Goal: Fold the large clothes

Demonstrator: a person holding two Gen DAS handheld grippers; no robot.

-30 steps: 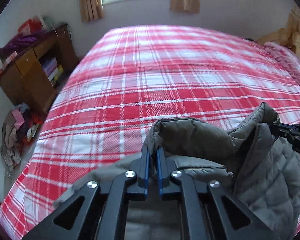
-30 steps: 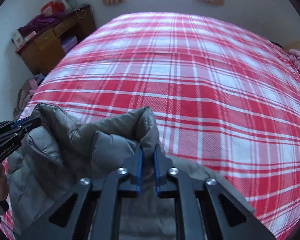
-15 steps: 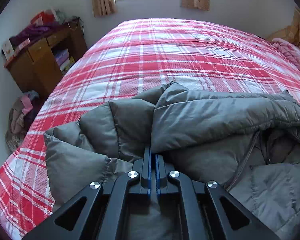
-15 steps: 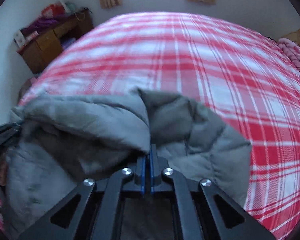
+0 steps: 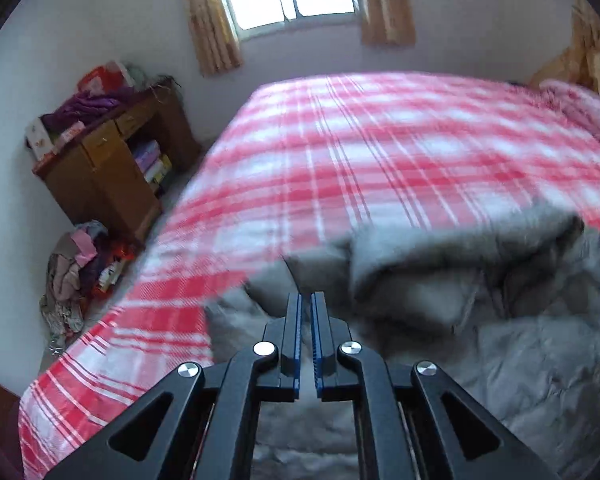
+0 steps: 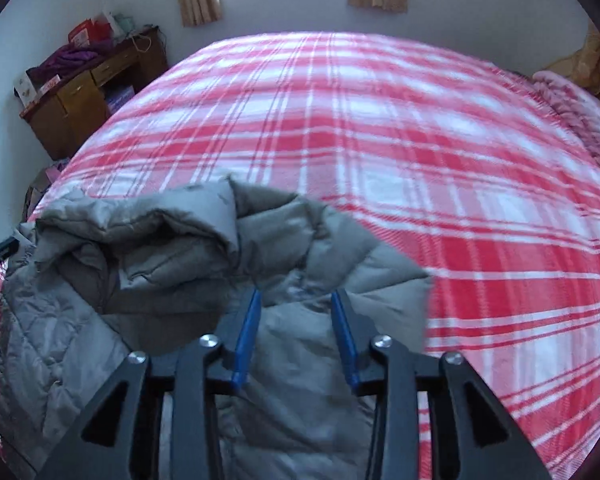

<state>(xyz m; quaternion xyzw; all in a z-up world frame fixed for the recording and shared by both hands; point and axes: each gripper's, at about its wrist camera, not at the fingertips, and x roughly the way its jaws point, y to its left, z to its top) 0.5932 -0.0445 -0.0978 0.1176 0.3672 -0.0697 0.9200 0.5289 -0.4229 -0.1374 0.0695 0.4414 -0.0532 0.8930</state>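
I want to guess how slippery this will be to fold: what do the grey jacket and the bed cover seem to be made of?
The grey jacket looks like a quilted puffer: a thin, smooth, matte synthetic shell over soft filling, judging by the stitched puffy panels and soft creases. The red-and-white plaid bed cover looks like a soft woven or fleecy fabric with no sheen; motion blur leaves the weave unclear.

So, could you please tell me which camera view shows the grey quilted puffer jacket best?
The right wrist view: the grey quilted puffer jacket is sharp there, folded edge visible. The left wrist view shows it motion-blurred and cropped at the right.
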